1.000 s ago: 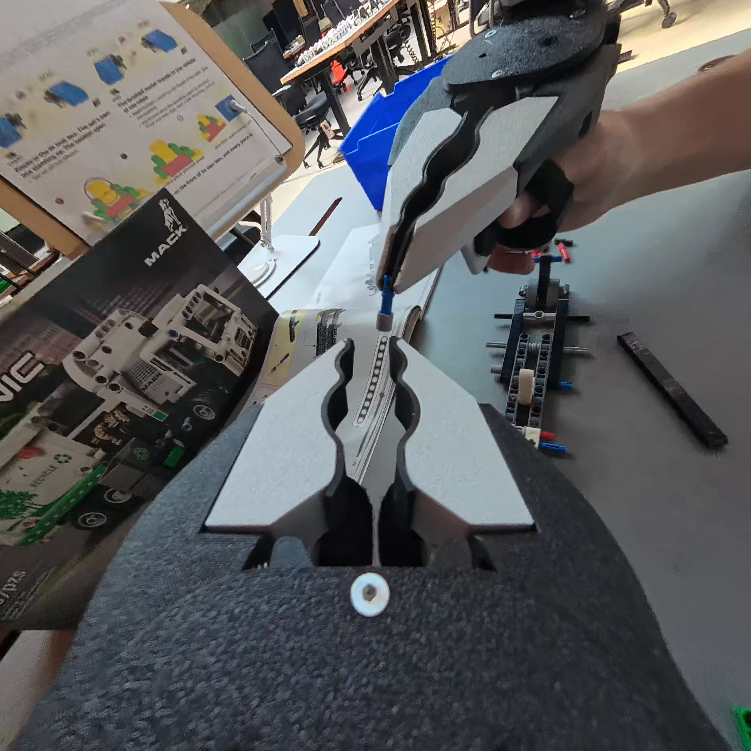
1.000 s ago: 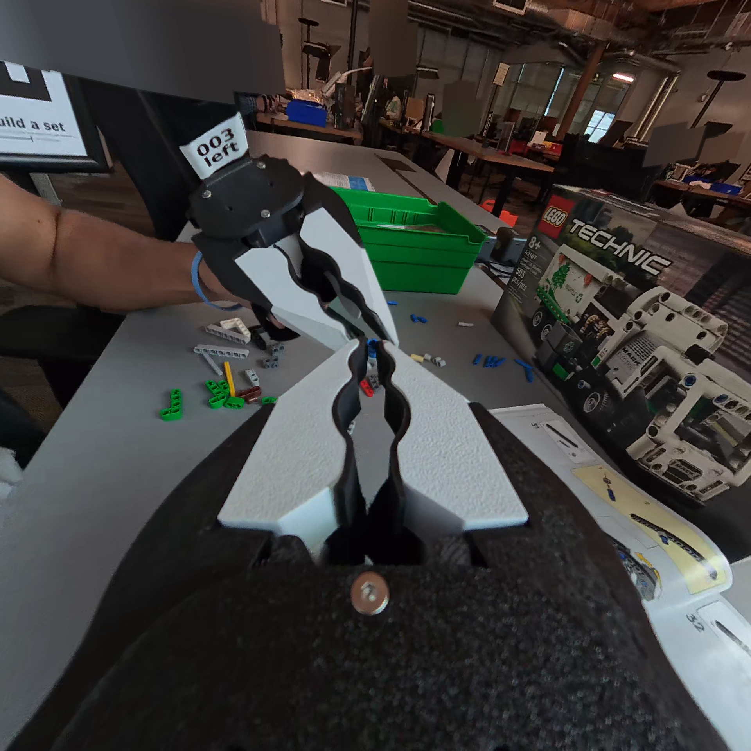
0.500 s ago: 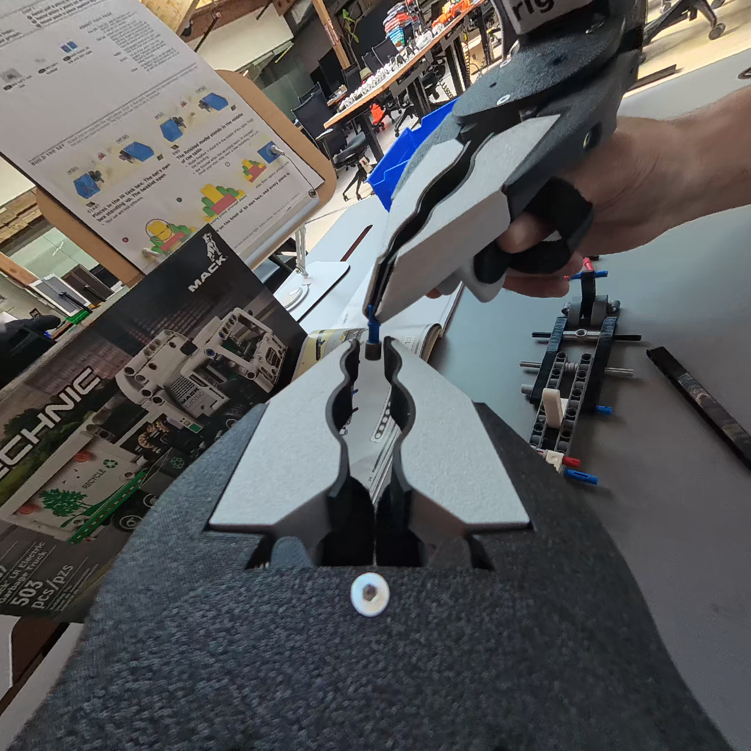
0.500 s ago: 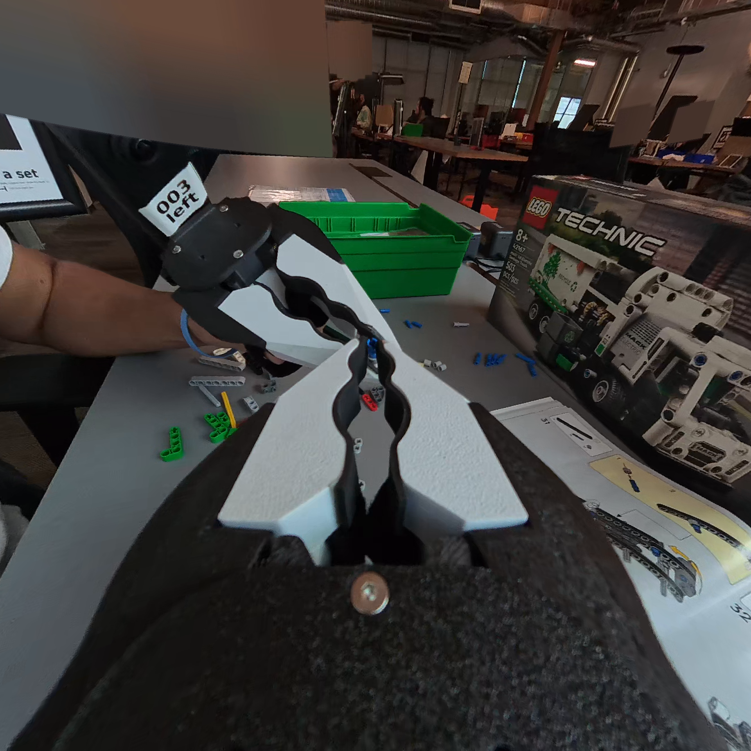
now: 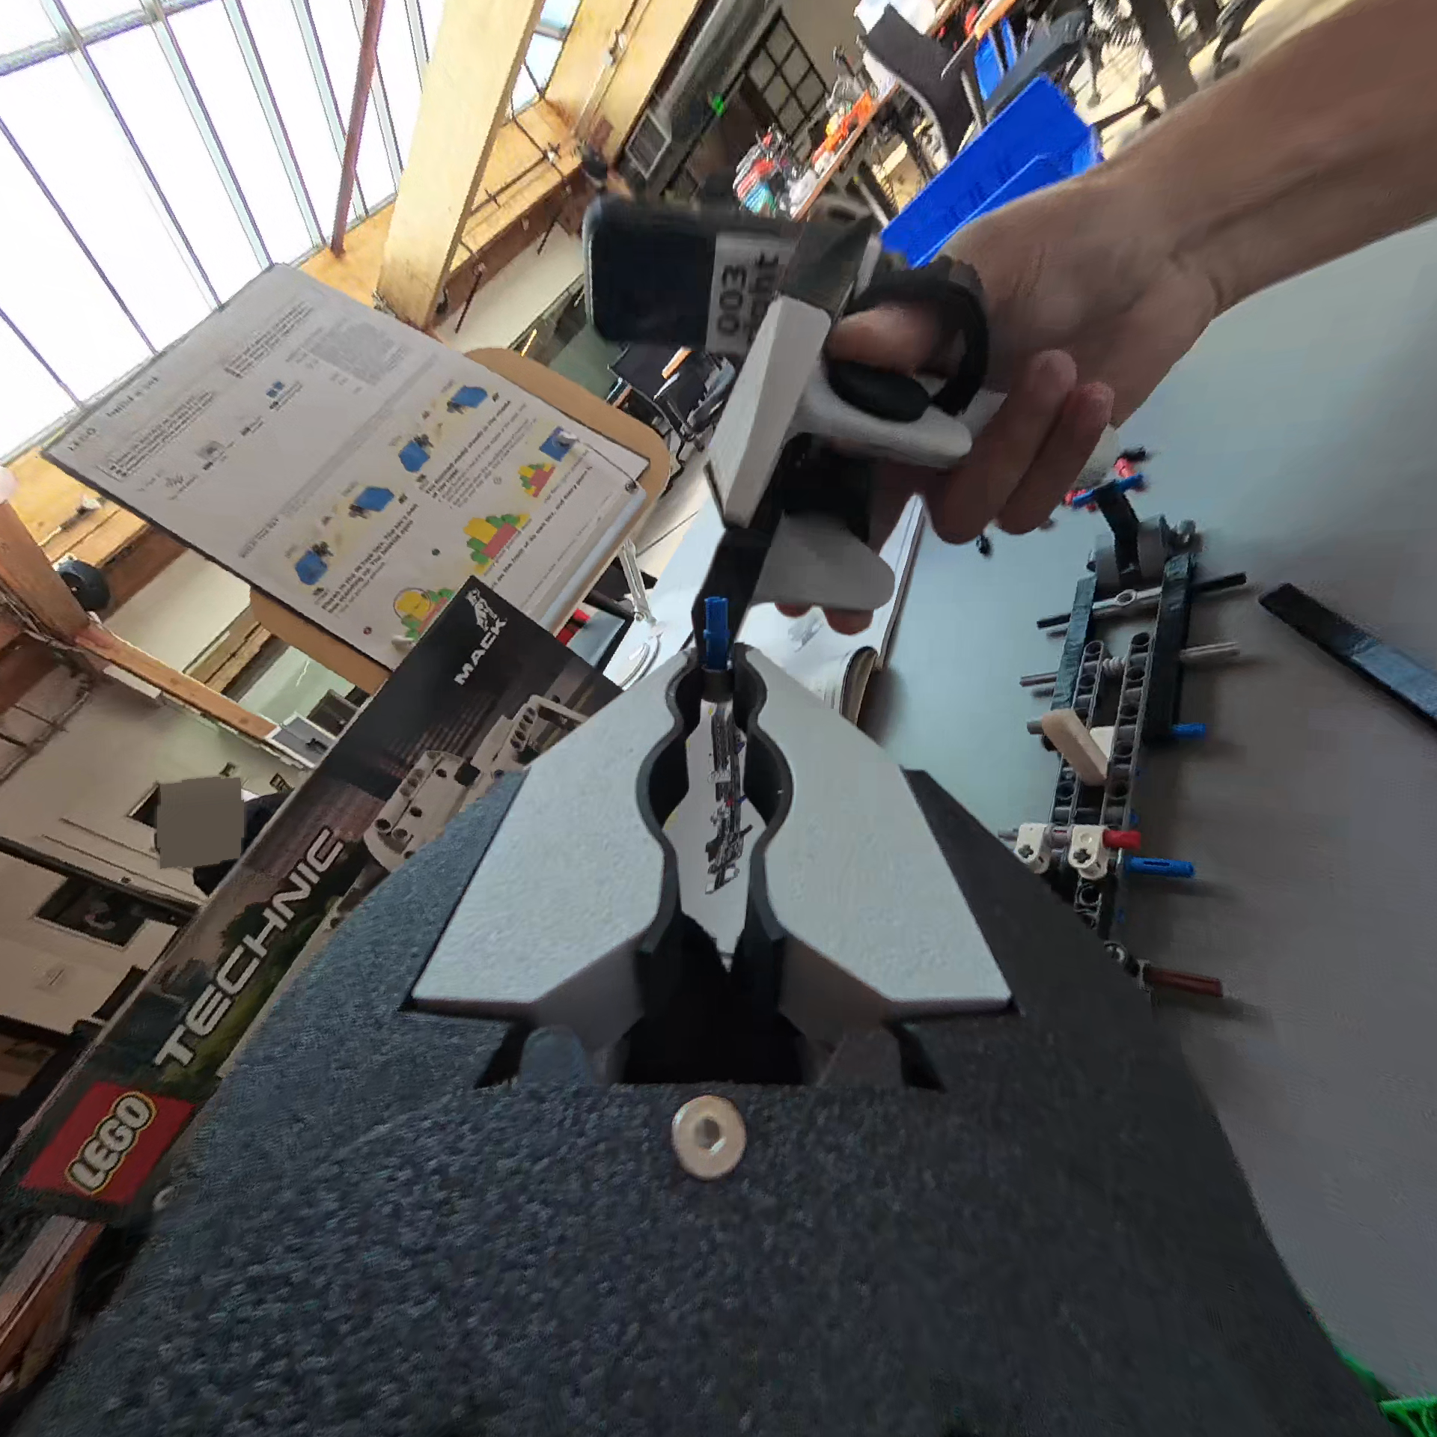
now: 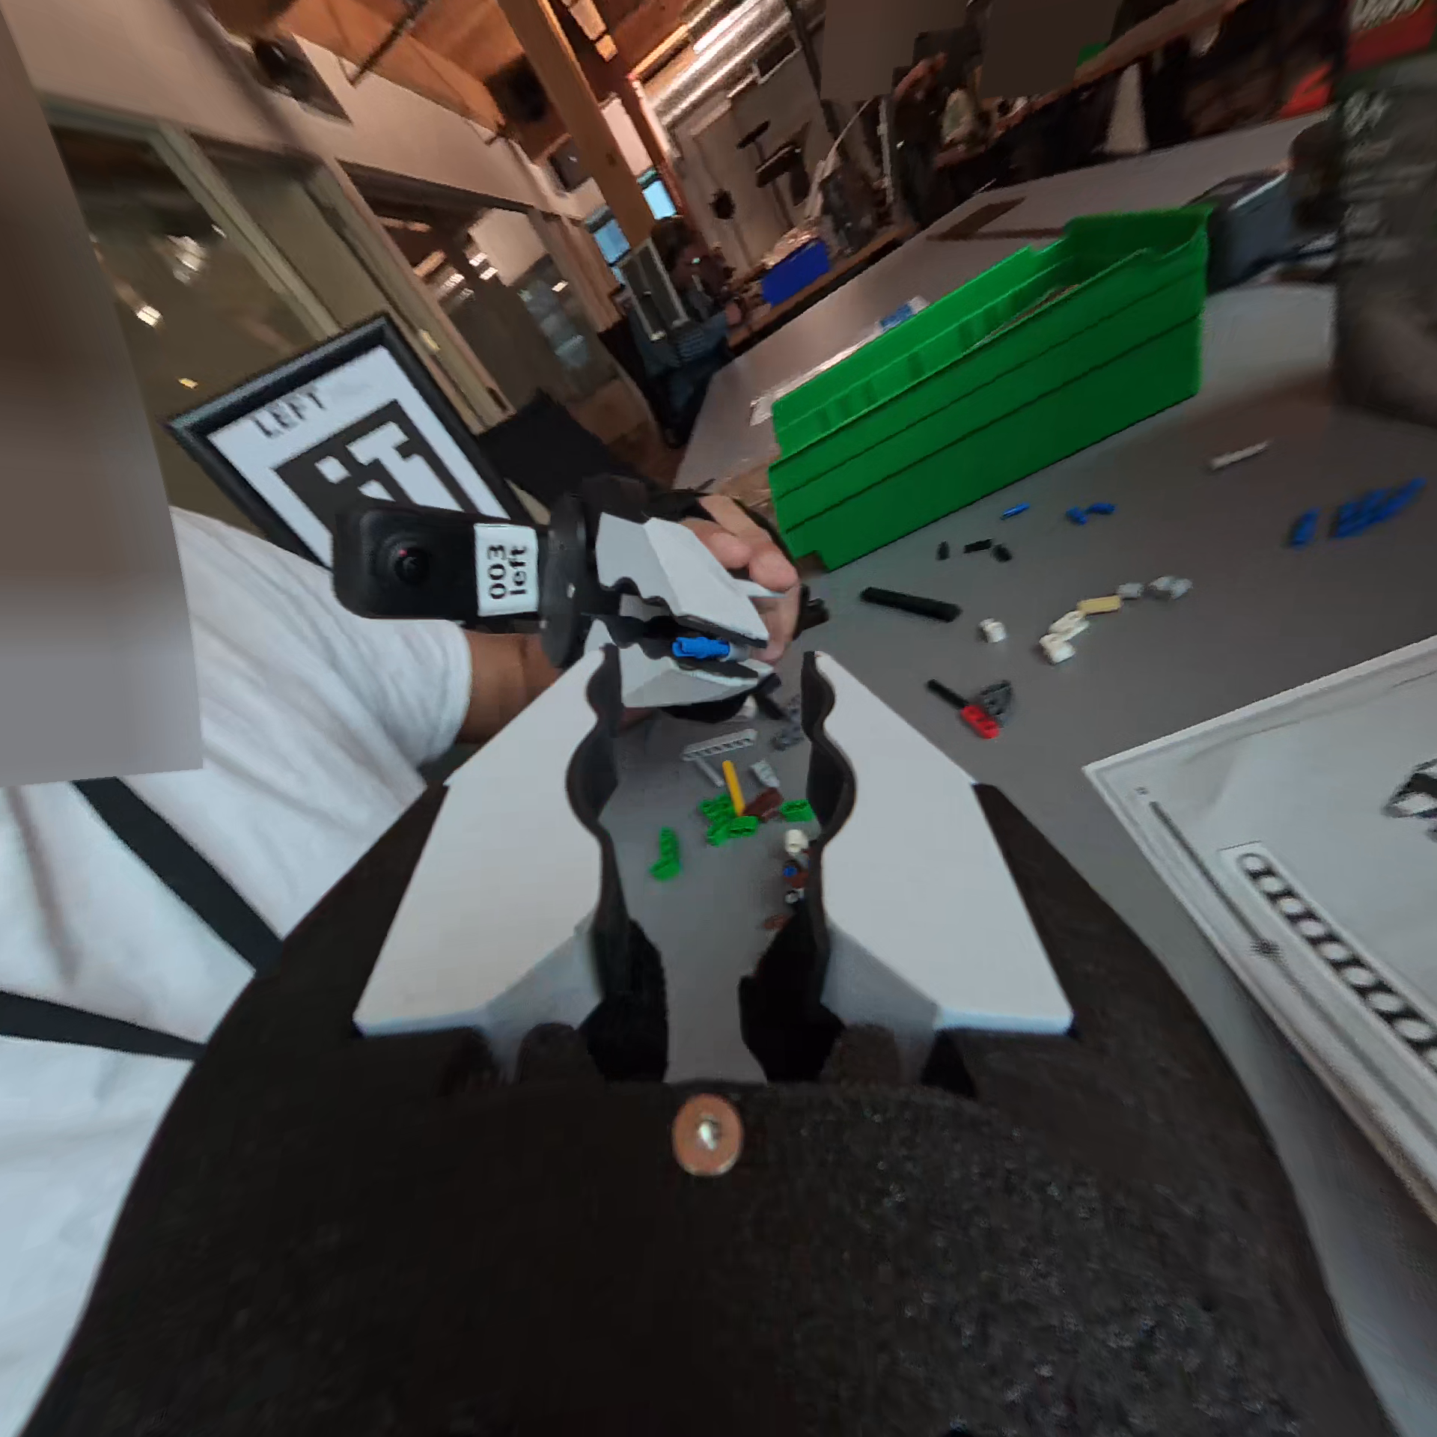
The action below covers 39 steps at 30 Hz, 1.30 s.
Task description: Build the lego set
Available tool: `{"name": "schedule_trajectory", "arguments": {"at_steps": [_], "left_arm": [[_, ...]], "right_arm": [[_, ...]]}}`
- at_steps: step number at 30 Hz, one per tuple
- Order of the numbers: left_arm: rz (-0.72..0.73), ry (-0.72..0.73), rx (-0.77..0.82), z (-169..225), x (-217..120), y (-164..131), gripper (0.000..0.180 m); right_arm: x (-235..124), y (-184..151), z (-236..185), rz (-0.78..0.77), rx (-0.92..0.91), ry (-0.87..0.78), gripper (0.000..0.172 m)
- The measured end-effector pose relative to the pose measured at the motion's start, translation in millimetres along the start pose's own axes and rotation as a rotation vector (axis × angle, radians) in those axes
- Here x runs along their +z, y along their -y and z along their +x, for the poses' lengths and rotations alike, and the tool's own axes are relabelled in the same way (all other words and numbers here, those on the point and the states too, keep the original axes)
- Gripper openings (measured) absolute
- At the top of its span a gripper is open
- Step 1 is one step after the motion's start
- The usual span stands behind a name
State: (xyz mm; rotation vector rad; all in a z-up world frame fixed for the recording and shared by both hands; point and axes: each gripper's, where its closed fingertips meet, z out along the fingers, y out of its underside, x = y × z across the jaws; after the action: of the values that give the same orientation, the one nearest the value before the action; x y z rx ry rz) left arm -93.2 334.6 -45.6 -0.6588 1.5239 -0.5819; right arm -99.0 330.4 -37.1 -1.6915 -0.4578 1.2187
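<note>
My left gripper (image 5: 717, 675) is shut on a small blue pin (image 5: 714, 631) with a dark sleeve at its base. The pin sticks out past the fingertips. The right wrist view shows the same pin (image 6: 700, 647) pinched between the left gripper's (image 6: 727, 649) white fingers. My right gripper (image 6: 708, 667) is open and empty, with its fingertips just short of the left gripper's tips. In the left wrist view the right gripper (image 5: 750, 560) hangs just above the pin without touching it, with a hand on its handle.
A dark beam frame (image 5: 1112, 700) with pins and axles and a black beam (image 5: 1353, 653) lie on the grey table. A toy set box (image 5: 350, 855) and an instruction board (image 5: 350, 451) stand left. A green bin (image 6: 995, 404), loose small pieces (image 6: 739, 809) and an open booklet (image 6: 1283, 855) are nearby. My left and right fingertips are right by each other.
My right gripper held the blue pin while my left gripper's pads closed on its lower end. The right gripper then opened, let go and drew back. Both grippers have tilted upward.
</note>
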Motion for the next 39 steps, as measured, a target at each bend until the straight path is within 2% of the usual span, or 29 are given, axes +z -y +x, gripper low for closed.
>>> {"name": "schedule_trajectory", "arguments": {"at_steps": [2, 4, 7, 10, 15, 19, 22, 25, 32, 39], "left_arm": [[0.045, -0.013, -0.022, 1.7, -1.9, 8.5, 0.005], [0.062, -0.022, -0.026, 4.0, -1.5, 12.7, 0.005], [0.096, -0.042, -0.014, 11.0, -1.8, 19.5, 0.005], [0.119, -0.048, -0.004, 15.6, -1.5, 25.0, 0.005], [0.084, -0.036, 0.013, 18.4, 2.3, 20.4, 0.006], [0.02, -0.009, -0.046, 15.4, 5.6, 13.0, 0.012], [-0.006, -0.041, -0.173, 15.3, 4.5, 6.1, 0.025], [0.031, -0.14, -0.295, 22.5, 1.0, 9.5, 0.026], [0.131, -0.321, -0.569, 26.6, -6.9, 22.5, 0.028], [0.159, -0.537, -1.019, 23.0, -4.8, 18.4, 0.032]], "right_arm": [[2.2, -3.3, -10.2, -0.019, 0.131, 0.128, 0.05], [4.8, -7.4, -17.7, -0.029, 0.174, 0.193, 0.042], [7.4, -11.9, -23.2, -0.052, 0.179, 0.219, 0.038], [5.0, -10.9, -27.5, -0.042, 0.208, 0.263, 0.024], [3.3, -15.1, -24.0, -0.059, 0.187, 0.24, 0.023], [2.8, -15.4, -10.9, -0.064, -0.011, 0.085, 0.023], [0.5, -13.0, -5.0, -0.081, -0.375, -0.1, 0.023], [0.1, -11.8, -8.7, -0.098, -0.645, -0.205, 0.023], [-4.9, -13.1, -11.7, -0.117, -0.859, -0.27, 0.023], [-8.2, -9.8, -13.3, -0.13, -1.194, -0.457, 0.023]]}}
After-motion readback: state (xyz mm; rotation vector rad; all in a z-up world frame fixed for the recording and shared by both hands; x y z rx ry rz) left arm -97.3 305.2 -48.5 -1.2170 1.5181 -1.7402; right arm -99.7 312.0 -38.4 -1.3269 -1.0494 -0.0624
